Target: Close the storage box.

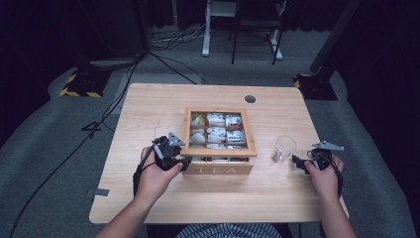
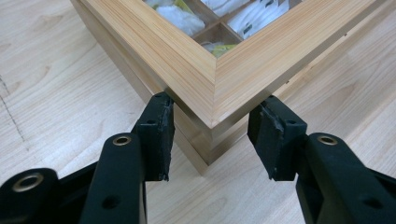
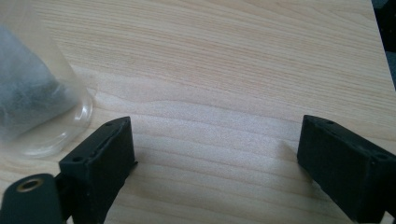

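Where jaws straddle it: tea box (image 2: 219, 88) corner.

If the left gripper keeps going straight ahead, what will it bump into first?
Probably the near corner of the tea box. The left gripper points right at it, with that corner sitting between its jaws; whether the pads already touch the wood is hard to tell.

Each gripper is matte black. The left gripper (image 1: 184, 163) carries a grey three-cornered plate on top and a black cable looping by the wrist; the right gripper (image 1: 297, 161) has the same grey plate and a black cable. Seen from their own cameras, the jaws are blocky black arms with brass-ringed holes and small round bores, tipped with rough, worn black pads (image 2: 164, 135). Both forearms are bare. A striped garment shows at the picture's bottom edge.
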A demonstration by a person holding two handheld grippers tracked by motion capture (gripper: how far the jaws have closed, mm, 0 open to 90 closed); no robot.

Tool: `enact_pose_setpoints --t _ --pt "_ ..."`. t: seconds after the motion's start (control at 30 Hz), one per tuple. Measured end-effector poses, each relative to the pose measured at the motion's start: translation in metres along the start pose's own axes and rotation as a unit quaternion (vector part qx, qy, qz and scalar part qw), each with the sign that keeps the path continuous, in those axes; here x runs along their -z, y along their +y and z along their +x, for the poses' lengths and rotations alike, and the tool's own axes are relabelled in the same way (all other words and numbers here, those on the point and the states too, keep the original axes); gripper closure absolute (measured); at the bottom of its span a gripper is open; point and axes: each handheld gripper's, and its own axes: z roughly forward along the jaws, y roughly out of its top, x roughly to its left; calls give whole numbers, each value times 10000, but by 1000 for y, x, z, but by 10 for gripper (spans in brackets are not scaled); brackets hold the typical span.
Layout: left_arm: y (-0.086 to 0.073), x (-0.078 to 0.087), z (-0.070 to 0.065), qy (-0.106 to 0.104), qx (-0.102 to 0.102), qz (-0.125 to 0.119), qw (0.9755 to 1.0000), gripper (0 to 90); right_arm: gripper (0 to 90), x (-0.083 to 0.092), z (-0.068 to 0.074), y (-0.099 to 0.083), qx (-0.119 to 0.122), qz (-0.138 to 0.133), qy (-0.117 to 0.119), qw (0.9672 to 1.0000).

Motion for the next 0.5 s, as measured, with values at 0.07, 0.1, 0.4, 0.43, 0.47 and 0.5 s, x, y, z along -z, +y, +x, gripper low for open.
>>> enact_pose_setpoints --t 0.07,0.1,0.4,0.43,0.47,0.5 --pt "-1 -1 0 12 -7 44 10000 518 112 0 0 0 -7 0 -1 10000" --pt "-1 -1 -1 8 -10 51 10000 518 112 0 0 0 0 -3 -3 10000" --pt "-2 -4 -2 8 -41 184 9998 501 112 -1 1 1 3 1 10 10000" --pt "-2 -5 -2 3 -49 201 9998 497 112 -1 1 1 7 0 11 10000" --pt "-2 -5 -2 20 -66 231 9997 496 112 -2 2 1 9 3 12 10000" --pt "-3 -6 -2 9 -66 241 9997 496 112 -2 2 2 14 7 19 10000"
